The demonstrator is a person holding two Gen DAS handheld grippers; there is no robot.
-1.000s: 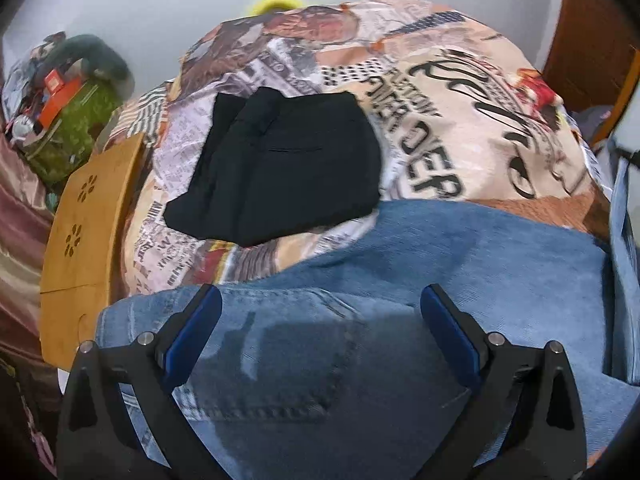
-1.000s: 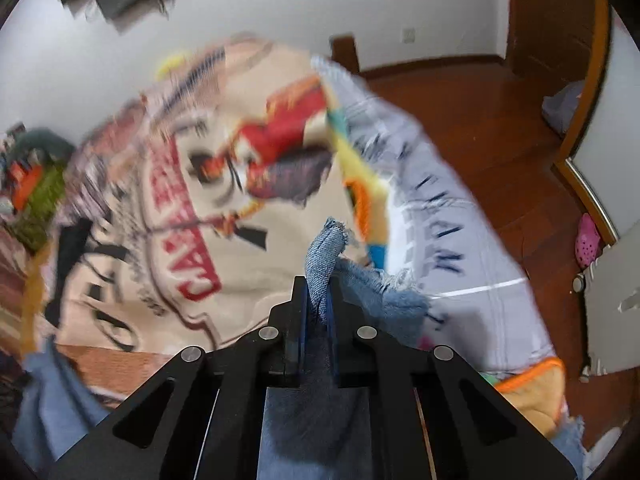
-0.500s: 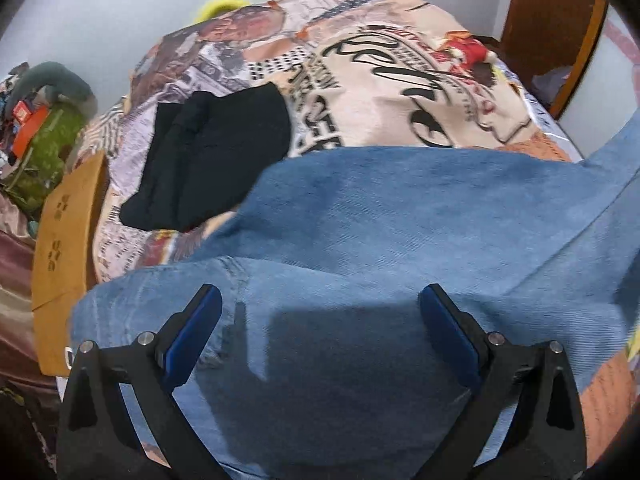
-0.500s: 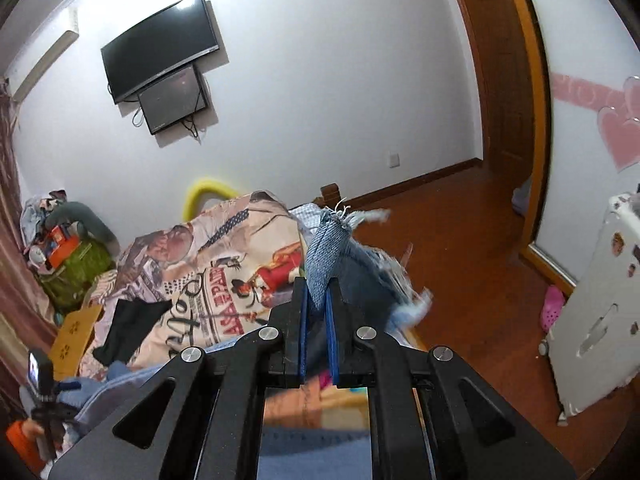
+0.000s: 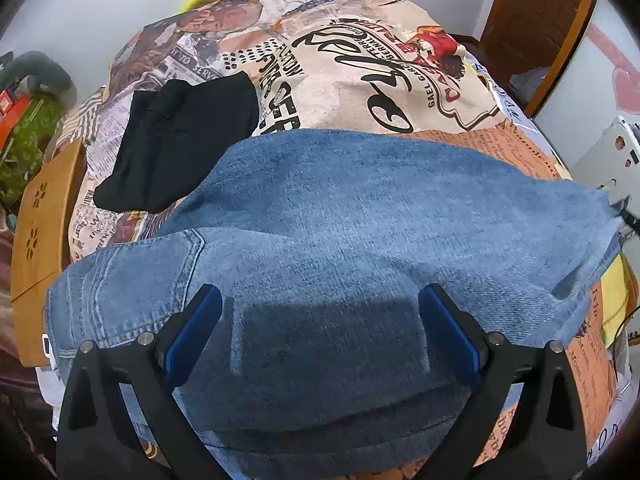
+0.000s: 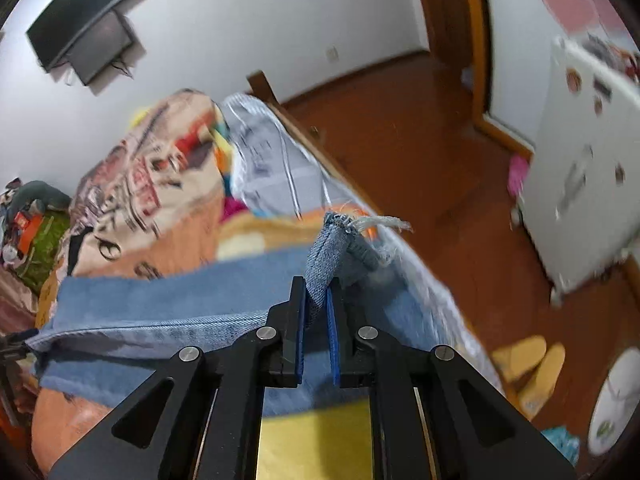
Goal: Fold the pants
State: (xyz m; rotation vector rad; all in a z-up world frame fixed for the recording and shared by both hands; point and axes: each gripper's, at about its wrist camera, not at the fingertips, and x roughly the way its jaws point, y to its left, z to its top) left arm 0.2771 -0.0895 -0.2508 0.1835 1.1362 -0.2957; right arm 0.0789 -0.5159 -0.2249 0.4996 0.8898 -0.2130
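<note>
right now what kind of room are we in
Most likely a bedroom in a home: the jeans lie on a bed with a printed bedspread, a wall-mounted tv faces it, and slippers sit on the wooden floor beside the bed.

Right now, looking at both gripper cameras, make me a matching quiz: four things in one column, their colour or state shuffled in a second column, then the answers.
Things:
1. left gripper
2. right gripper
3. folded black pants
4. jeans

States:
A. lying beyond the blue denim on the printed bedspread
B. fingers wide apart, over denim
C. spread across the bed, one frayed hem end lifted
D. fingers shut on a frayed hem

Pairs: 1-B, 2-D, 3-A, 4-C
</note>
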